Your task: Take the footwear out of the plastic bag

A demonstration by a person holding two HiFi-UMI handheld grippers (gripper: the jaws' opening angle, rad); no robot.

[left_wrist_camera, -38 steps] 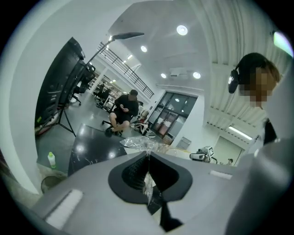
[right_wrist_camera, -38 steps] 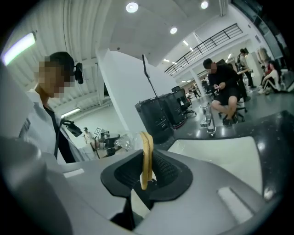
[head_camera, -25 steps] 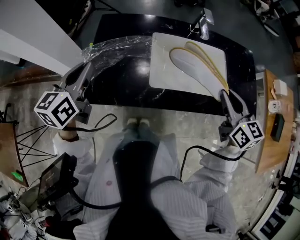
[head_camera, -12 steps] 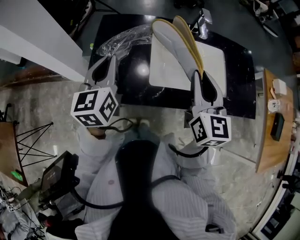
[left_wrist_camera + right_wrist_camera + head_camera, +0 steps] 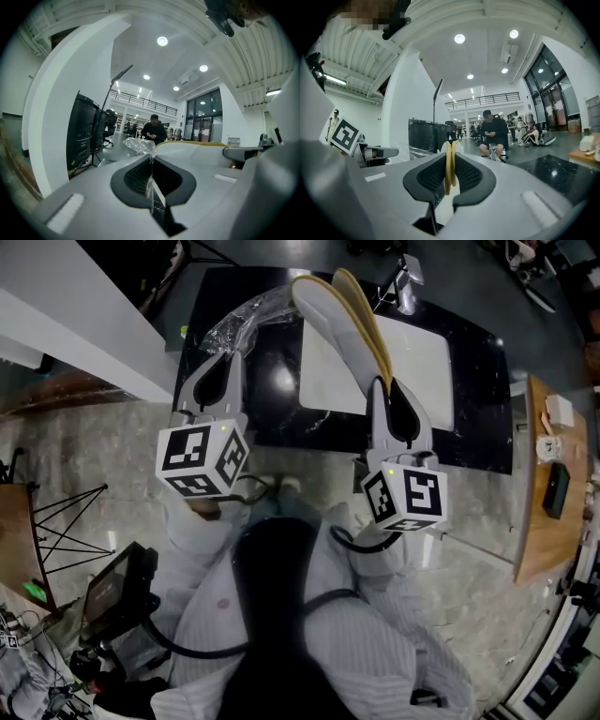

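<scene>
Currently the right gripper (image 5: 382, 382) is clamped on one end of the pair of slippers (image 5: 333, 310), which extends toward 11 o'clock above the black table (image 5: 473, 442). The left gripper (image 5: 223, 360) has its jaws together on the clear plastic bag (image 5: 246, 320), which runs toward 1 o'clock

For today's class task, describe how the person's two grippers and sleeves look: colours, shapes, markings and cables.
Both the left gripper and right gripper have pale grey bodies tapering to jaws lined with dark textured pads. Each carries a white cube of black square markers and has a black cable. The sleeves are white, finely striped.
</scene>
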